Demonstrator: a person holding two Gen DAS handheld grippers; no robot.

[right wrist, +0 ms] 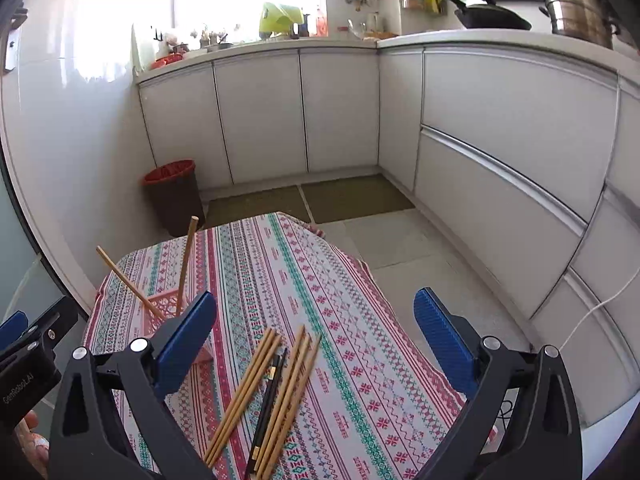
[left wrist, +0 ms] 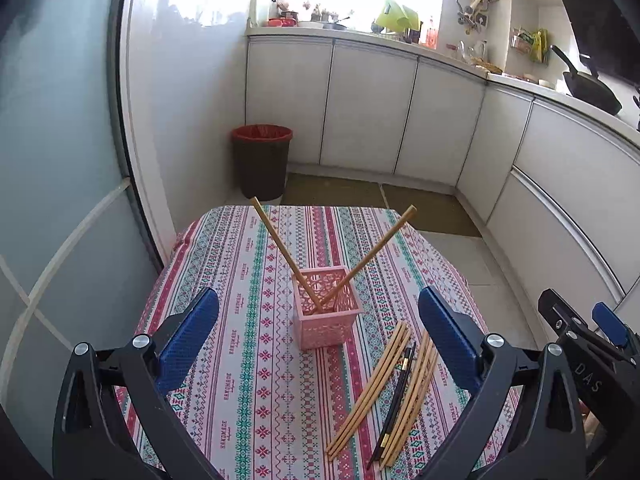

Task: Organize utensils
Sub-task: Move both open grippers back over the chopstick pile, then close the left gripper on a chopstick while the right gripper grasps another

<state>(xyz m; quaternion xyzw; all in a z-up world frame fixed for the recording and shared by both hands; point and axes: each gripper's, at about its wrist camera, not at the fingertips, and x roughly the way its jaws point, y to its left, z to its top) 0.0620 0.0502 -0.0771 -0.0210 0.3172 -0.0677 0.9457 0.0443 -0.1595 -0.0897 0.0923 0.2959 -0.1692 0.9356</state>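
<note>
A pink lattice basket (left wrist: 325, 307) stands on the patterned tablecloth (left wrist: 248, 280) and holds two wooden chopsticks (left wrist: 280, 246) that lean apart. Several wooden chopsticks (left wrist: 374, 380) and one black chopstick (left wrist: 394, 396) lie loose to its right. My left gripper (left wrist: 318, 340) is open and empty, above the cloth just in front of the basket. In the right wrist view the loose chopsticks (right wrist: 256, 388) lie in front of my right gripper (right wrist: 316, 344), which is open and empty. The basket (right wrist: 160, 312) shows partly behind its left finger.
A dark bin with a red liner (left wrist: 262, 160) stands on the floor beyond the table. White cabinets (left wrist: 368, 108) run along the back and right. The table's far edge (left wrist: 320, 208) and right edge (right wrist: 360, 272) drop to the floor.
</note>
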